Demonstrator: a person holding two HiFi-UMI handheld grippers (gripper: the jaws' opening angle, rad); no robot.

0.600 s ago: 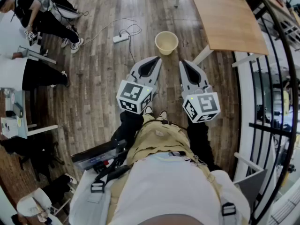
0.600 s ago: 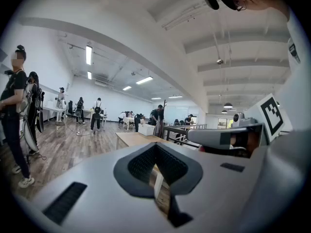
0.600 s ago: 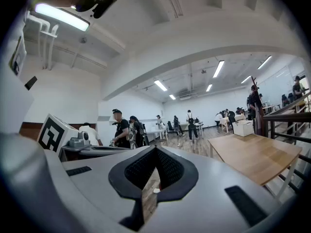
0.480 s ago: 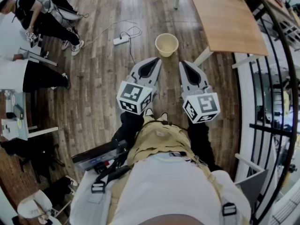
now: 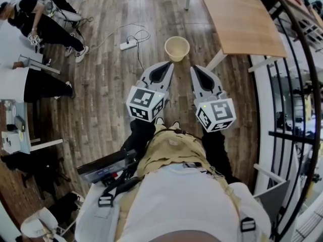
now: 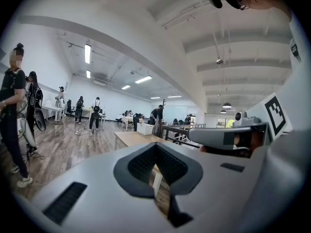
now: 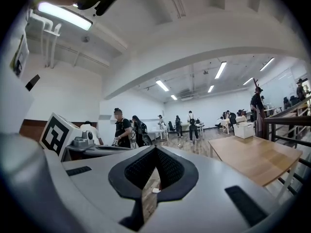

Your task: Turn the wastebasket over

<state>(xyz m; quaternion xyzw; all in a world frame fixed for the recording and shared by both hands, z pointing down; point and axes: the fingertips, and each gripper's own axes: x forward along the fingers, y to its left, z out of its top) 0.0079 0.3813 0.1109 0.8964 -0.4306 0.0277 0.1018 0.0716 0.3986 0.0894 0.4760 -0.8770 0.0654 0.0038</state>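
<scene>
The left claw (image 5: 168, 64) and the right claw (image 5: 194, 68) are both pressed closed, with nothing between their pads. They are held side by side, roughly level, at the middle of the head view. Just beyond their tips, at the upper middle of the frame, the wastebasket (image 5: 177, 48) stands upright on the wooden floor (image 5: 101, 110), mouth up, apart from both claws.

By my reading the task has not begun: there is no contact, no grip and no tilt. Still to do are opening a claw, reaching the rim, taking hold and turning the basket mouth down.

A table (image 5: 242, 19) fills the upper right, and its white leg (image 5: 216, 61) slants down near the basket's right side. A power strip (image 5: 128, 44) lies to the basket's left. These 2 could crowd the turn. People (image 5: 45, 26) at the upper left and a railing (image 5: 303, 84) at the right are well apart.
</scene>
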